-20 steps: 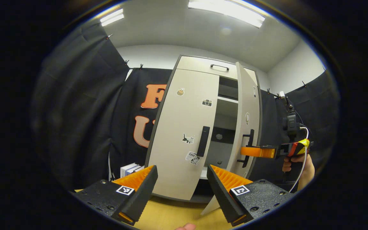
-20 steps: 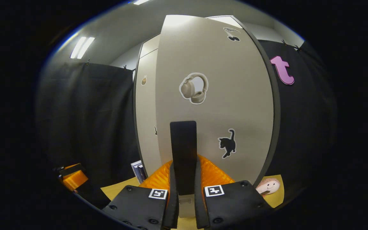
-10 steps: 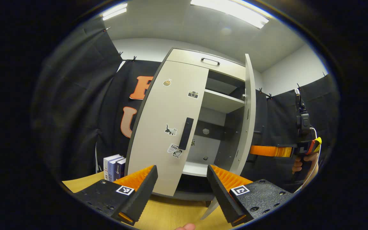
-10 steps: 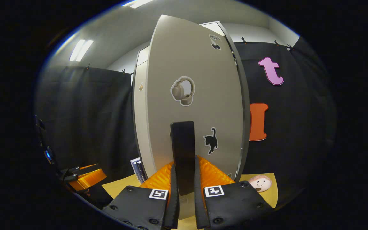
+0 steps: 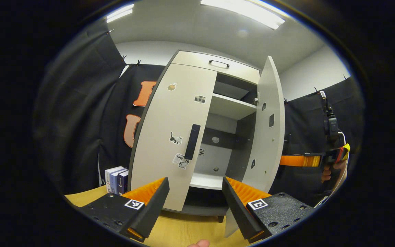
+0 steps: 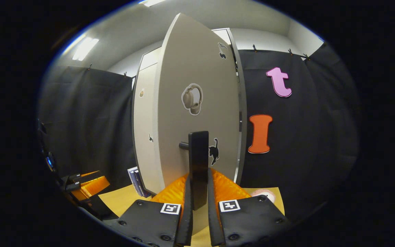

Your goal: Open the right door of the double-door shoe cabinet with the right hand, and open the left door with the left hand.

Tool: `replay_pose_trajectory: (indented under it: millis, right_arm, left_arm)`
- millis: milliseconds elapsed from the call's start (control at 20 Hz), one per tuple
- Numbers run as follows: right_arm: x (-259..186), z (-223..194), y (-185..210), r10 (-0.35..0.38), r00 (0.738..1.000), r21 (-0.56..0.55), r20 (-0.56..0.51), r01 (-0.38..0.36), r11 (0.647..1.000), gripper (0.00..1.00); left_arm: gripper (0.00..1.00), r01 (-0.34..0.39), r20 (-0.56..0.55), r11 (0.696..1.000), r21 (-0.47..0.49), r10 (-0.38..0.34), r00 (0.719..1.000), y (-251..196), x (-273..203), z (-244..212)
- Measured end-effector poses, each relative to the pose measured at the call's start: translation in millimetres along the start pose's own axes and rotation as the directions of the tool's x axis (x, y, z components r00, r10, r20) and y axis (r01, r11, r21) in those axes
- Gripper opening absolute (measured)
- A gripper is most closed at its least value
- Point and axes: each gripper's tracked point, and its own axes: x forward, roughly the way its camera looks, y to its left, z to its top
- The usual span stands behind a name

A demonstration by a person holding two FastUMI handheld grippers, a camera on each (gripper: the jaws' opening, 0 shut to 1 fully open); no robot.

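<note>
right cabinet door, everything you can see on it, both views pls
The right door is a pale flat panel, swung well open on the cabinet's right side. Its inner face shows small fittings and holes in the left gripper view. Its outer face, in the right gripper view, carries headphone and cat stickers and an upright black handle on a post. The right gripper is clamped on that handle.

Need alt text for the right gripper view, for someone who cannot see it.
The right hand-held gripper is shut on the black bar handle of the pale grey right cabinet door, which stands swung open, bearing a headphones sticker.
</note>
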Motion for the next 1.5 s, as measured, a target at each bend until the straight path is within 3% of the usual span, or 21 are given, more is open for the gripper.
replay_pose_trajectory:
  millis: [450, 500, 550, 700, 750, 800, 850, 900, 1200, 1400, 1500]
  right_arm:
    - [-7, 3, -43, -0.182, 0.983, -0.034, 0.032, 0.183, 0.982, 0.27]
    - [-9, 3, -48, -0.197, 0.980, -0.026, 0.033, 0.198, 0.980, 0.33]
    - [-11, 2, -52, -0.207, 0.978, -0.017, 0.034, 0.208, 0.978, 0.19]
    - [-10, 3, -48, -0.191, 0.981, 0.024, 0.035, 0.190, 0.982, 0.19]
    - [-9, 2, -50, -0.192, 0.981, 0.024, 0.036, 0.191, 0.981, 0.06]
    - [-9, 2, -51, -0.195, 0.980, 0.022, 0.038, 0.194, 0.981, 0.20]
    - [-10, 3, -51, -0.198, 0.979, 0.021, 0.037, 0.197, 0.980, 0.07]
    - [-11, 3, -51, -0.204, 0.978, 0.018, 0.036, 0.204, 0.979, 0.20]
    - [-24, 11, -50, -0.238, 0.970, 0.007, 0.057, 0.238, 0.971, 0.20]
    - [-41, 24, -46, -0.256, 0.962, 0.000, 0.101, 0.257, 0.966, 0.20]
    - [-52, 27, -43, -0.264, 0.958, 0.003, 0.110, 0.265, 0.964, 0.20]
  left_arm:
    - [0.95, 0.021, -0.015, 1.000, 0.000, -0.021, 1.000, -4, 3, -7]
    - [0.95, 0.024, -0.019, 1.000, -0.004, -0.024, 1.000, -5, 4, -9]
    - [0.94, 0.025, -0.022, 1.000, -0.008, -0.025, 0.999, -5, 4, -10]
    - [0.94, 0.022, -0.026, 1.000, -0.009, -0.023, 0.999, -4, 4, -11]
    - [0.94, 0.019, -0.025, 1.000, -0.007, -0.019, 1.000, -4, 4, -10]
    - [0.94, 0.015, -0.023, 1.000, -0.003, -0.015, 1.000, -3, 3, -10]
    - [0.94, 0.010, -0.023, 1.000, 0.000, -0.010, 1.000, -1, 3, -9]
    - [0.94, 0.005, -0.022, 1.000, 0.003, -0.005, 1.000, 0, 3, -9]
    - [0.94, -0.027, -0.014, 1.000, 0.008, 0.027, 1.000, 16, 11, 5]
    - [0.91, -0.026, 0.032, 0.997, 0.068, 0.023, 0.999, 28, 44, 37]
    - [0.94, -0.033, 0.049, 0.996, 0.085, 0.029, 0.998, 33, 67, 56]
